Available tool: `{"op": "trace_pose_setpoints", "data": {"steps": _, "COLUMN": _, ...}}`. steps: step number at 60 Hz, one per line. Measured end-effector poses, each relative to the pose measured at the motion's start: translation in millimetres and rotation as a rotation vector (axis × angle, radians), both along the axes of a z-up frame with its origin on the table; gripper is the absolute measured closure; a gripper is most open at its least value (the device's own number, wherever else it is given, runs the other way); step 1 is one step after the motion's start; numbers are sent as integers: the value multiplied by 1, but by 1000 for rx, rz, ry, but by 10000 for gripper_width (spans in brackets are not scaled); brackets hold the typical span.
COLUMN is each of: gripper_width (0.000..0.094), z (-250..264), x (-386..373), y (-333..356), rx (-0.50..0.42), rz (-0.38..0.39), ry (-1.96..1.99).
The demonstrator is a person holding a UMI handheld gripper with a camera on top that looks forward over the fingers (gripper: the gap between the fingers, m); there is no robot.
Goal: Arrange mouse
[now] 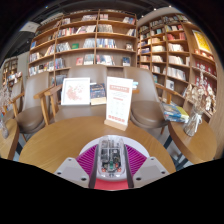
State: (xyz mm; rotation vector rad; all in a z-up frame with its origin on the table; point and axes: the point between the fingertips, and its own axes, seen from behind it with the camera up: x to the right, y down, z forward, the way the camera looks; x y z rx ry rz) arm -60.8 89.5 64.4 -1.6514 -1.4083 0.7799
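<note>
A: Where was the small grey-and-silver computer mouse, and which way did it lie?

B: It sat between the two fingers of the hand-held gripper, at six o'clock from the middle of the round wooden table. Its long axis ran along the fingers, six to twelve o'clock, with one rounded end aimed away toward the shelves. I could not tell which end was the front.

A: And the tongs?

B: Narrowed, with the magenta pads close against both flanks of the mouse. They looked to be pressing on it, holding it.

A: What stood around it?

B: Straight ahead at twelve o'clock stood a tall white upright sign with red print, directly on the line the mouse pointed along. At eleven o'clock, further back, a white framed picture card stood propped, with a dark book-like object just beside it. Wooden chairs with grey seats ringed the table at two and ten o'clock. Beyond them, tall wooden bookshelves packed with books curved across the back wall.

A: Any writing to read?

B: There was red and dark lettering on the white sign, but it was too small to make out. The mouse showed no legible brand.
</note>
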Motion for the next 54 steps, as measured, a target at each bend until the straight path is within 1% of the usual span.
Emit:
{"op": "trace_pose_setpoints", "data": {"steps": 7, "gripper_width": 503, "z": -31, "x": -4, "y": 24, "rx": -22, "rz": -17, "ry": -48}}
{"op": "trace_pose_setpoints", "data": {"steps": 16, "gripper_width": 500, "z": -60, "x": -6, "y": 30, "rx": -38, "rz": 7, "ry": -76}}
{"op": "trace_pose_setpoints", "data": {"steps": 21, "gripper_width": 474, "z": -70, "x": -7, "y": 35, "rx": -39, "rz": 1, "ry": -84}}
{"op": "trace_pose_setpoints", "data": {"steps": 22, "gripper_width": 451, "z": -72, "x": -7, "y": 36, "rx": -40, "rz": 1, "ry": -86}}
{"op": "trace_pose_setpoints", "data": {"steps": 26, "gripper_width": 411, "z": -76, "x": -7, "y": 35, "rx": -58, "rz": 8, "ry": -84}}
{"op": "trace_pose_setpoints", "data": {"steps": 27, "gripper_width": 375, "z": -75, "x": -7, "y": 34, "rx": -62, "rz": 11, "ry": -81}}
{"op": "trace_pose_setpoints", "data": {"steps": 29, "gripper_width": 239, "z": -74, "x": -6, "y": 33, "rx": -70, "rz": 15, "ry": -82}}
{"op": "trace_pose_setpoints", "data": {"steps": 31, "gripper_width": 92, "z": -70, "x": -4, "y": 33, "rx": -72, "rz": 18, "ry": -79}}
{"op": "trace_pose_setpoints", "data": {"steps": 32, "gripper_width": 70, "z": -67, "x": -3, "y": 32, "rx": -72, "rz": 21, "ry": -75}}
{"op": "trace_pose_setpoints", "data": {"steps": 34, "gripper_width": 114, "z": -59, "x": 0, "y": 33, "rx": -68, "rz": 21, "ry": -64}}
{"op": "trace_pose_setpoints", "data": {"steps": 38, "gripper_width": 78, "z": -38, "x": 9, "y": 31, "rx": -60, "rz": 22, "ry": -42}}
{"op": "trace_pose_setpoints", "data": {"steps": 41, "gripper_width": 82, "z": -20, "x": 22, "y": 29, "rx": -65, "rz": 18, "ry": -25}}
{"op": "trace_pose_setpoints", "data": {"steps": 49, "gripper_width": 83, "z": 28, "x": 83, "y": 21, "rx": -59, "rz": 8, "ry": 6}}
{"op": "trace_pose_setpoints", "data": {"steps": 54, "gripper_width": 80, "z": 53, "x": 133, "y": 13, "rx": -35, "rz": 8, "ry": 22}}
